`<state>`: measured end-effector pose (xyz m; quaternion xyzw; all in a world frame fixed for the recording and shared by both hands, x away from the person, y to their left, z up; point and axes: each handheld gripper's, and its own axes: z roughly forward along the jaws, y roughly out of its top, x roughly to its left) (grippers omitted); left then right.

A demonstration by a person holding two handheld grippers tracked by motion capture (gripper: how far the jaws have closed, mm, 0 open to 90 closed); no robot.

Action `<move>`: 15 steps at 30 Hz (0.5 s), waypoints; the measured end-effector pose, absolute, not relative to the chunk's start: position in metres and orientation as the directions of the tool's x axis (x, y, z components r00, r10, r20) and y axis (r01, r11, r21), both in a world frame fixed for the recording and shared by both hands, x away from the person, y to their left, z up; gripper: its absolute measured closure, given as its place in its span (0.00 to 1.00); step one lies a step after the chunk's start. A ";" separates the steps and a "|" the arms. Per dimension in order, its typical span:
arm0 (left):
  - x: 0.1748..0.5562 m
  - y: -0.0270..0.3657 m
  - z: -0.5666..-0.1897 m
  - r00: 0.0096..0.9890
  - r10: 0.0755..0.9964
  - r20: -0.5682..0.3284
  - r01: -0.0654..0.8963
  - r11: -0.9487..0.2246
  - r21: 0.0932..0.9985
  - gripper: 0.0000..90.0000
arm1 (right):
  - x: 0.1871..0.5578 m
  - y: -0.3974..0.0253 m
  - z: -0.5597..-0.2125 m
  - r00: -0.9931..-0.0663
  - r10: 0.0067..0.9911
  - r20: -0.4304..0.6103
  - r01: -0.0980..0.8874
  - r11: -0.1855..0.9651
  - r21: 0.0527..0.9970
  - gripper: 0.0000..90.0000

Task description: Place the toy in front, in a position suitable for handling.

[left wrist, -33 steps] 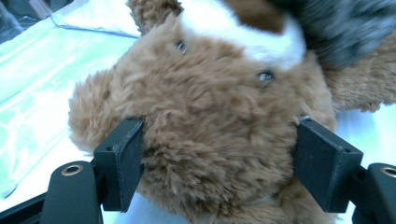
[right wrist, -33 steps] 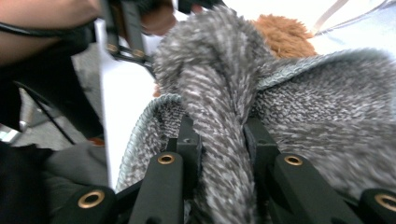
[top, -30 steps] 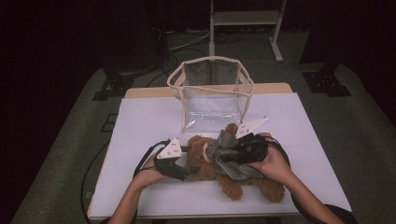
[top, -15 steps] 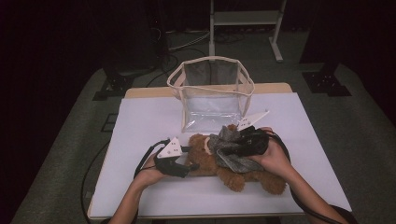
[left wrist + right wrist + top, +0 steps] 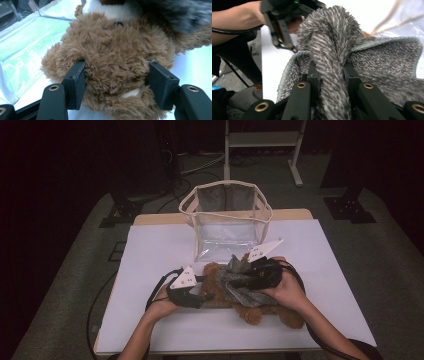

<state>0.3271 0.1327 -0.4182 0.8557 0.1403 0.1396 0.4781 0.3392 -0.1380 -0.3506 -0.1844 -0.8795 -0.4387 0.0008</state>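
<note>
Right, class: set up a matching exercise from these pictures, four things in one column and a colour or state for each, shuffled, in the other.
1. teddy bear
2. grey cloth
3. clear bag
4. left gripper

a. pinched in a fold by the right gripper
b. stands open-topped behind the toy
c. brown and furry
d. jaws set either side of the bear

Pairs: 1-c, 2-a, 3-b, 4-d

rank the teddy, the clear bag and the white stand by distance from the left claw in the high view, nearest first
1. teddy: right at the left claw, which has its jaws set on either side of the plush.
2. clear bag: behind the teddy, mid table.
3. white stand: farthest, on the floor beyond the table.
</note>
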 end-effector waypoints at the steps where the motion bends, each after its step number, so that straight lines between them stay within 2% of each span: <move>1: 0.327 0.133 -0.418 0.920 0.379 0.105 0.108 -0.501 0.859 0.41 | 0.338 -0.136 -0.351 -0.933 0.321 0.163 0.323 0.549 0.771 0.80; 10: 0.329 0.141 -0.414 0.923 0.373 0.091 0.111 -0.486 0.867 0.41 | 0.339 -0.147 -0.369 -0.922 0.350 0.166 0.349 0.564 0.749 0.81; 15: 0.328 0.141 -0.414 0.925 0.371 0.082 0.115 -0.480 0.870 0.48 | 0.346 -0.150 -0.368 -0.917 0.370 0.151 0.350 0.561 0.751 0.81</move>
